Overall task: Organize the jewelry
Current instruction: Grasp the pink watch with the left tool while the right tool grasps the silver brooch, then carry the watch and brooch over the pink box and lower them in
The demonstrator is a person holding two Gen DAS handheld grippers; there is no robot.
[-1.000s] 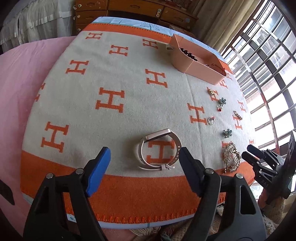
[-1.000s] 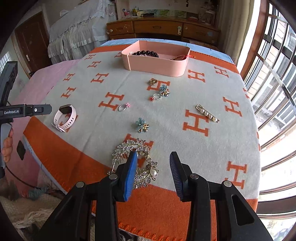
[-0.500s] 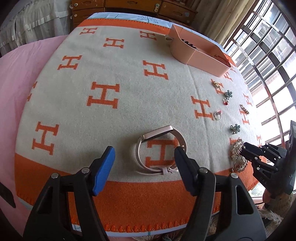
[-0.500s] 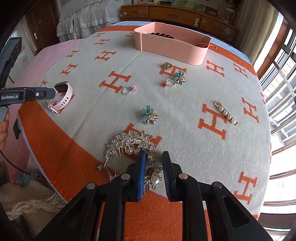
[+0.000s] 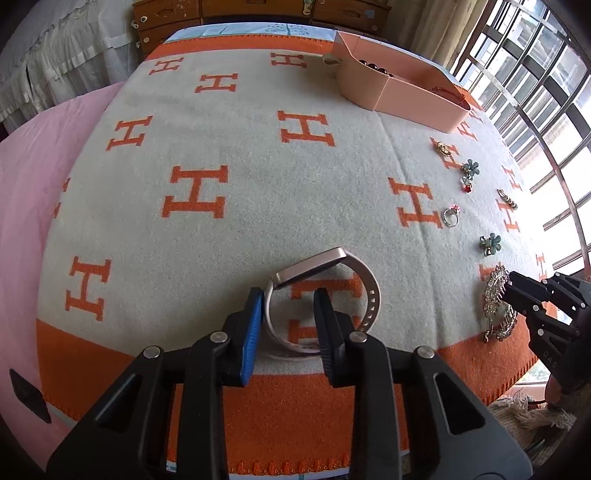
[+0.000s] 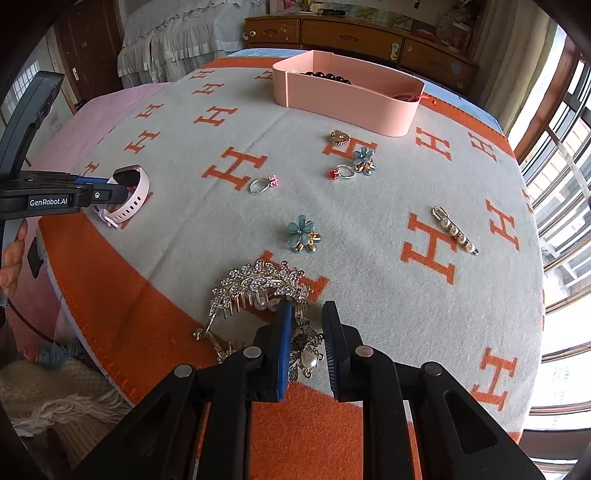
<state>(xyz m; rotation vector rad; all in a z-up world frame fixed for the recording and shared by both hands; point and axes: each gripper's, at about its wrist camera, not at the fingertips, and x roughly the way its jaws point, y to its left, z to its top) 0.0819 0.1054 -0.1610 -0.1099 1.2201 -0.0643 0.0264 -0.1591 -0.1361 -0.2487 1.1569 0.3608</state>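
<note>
From the left wrist camera, my left claw (image 5: 288, 306) had just been closing around the near side of the pink smartwatch (image 5: 314, 266). One pad stood outside the strap loop and the other inside it, with slack still between them, so nothing was gripped. The watch lay on the blanket (image 5: 229, 229) near its orange border.

Only the right wrist camera showed the other grip properly. My right claw (image 6: 307, 314) had just been closing too, and was narrowed onto the rhinestone hair comb (image 6: 255, 280), its pearl-set end pinched between the pads (the left view showed only the claw's side against the comb). That view also laid out the loose pieces clearly: two blue flower clips (image 6: 303, 236), two rings (image 6: 260, 184) and a pearl pin (image 6: 456, 230). The pink box (image 6: 351, 99) at the far end held dark beads (image 6: 325, 75).

The blanket was cream with orange H letters. A pink sheet (image 5: 33, 177) lay beside it, a wooden dresser (image 6: 351, 35) stood behind, and barred windows (image 5: 546, 92) were on the right.

The left claw's side read "GenRobot.AI" (image 6: 48, 202).
</note>
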